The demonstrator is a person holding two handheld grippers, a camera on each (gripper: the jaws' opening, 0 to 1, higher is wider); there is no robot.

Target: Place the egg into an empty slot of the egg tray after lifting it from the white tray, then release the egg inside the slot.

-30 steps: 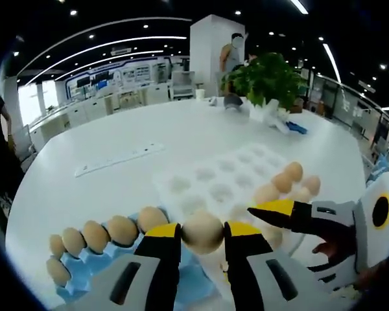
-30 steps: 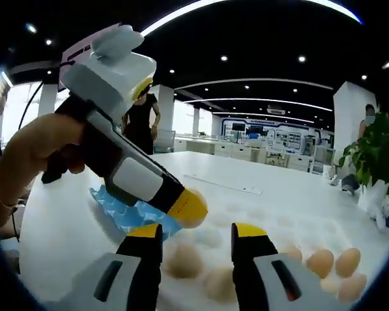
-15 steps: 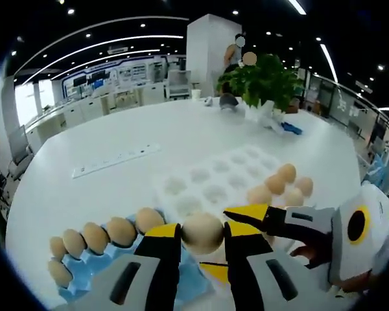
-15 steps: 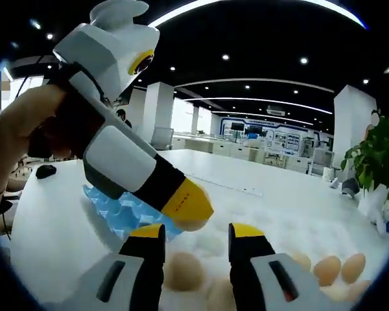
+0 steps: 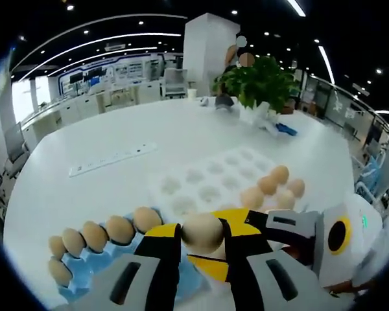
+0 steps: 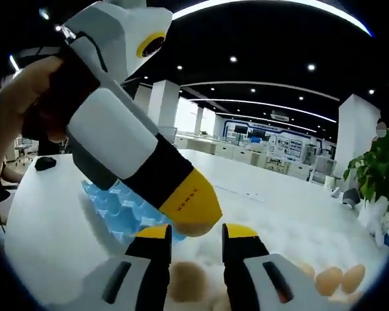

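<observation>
Yellow-tipped black jaws of the left gripper (image 5: 202, 234) are clamped on a pale tan egg (image 5: 201, 232), which sits between the fingertips above the near edge of the blue moulded egg tray (image 5: 94, 265). That tray carries a curved row of brown eggs (image 5: 95, 236) along its far side, on the round white table (image 5: 104, 139). Just beyond lies the white moulded tray (image 5: 204, 184), most of its cups bare, with a few more tan eggs (image 5: 272, 186) clustered at its right end. The right gripper (image 5: 230, 247) reaches in from the right, its yellow tips just beside the held egg. In the right gripper view, the right gripper's jaws (image 6: 193, 234) stand slightly apart with nothing between them, directly beneath the left gripper's yellow tip and the egg it carries.
</observation>
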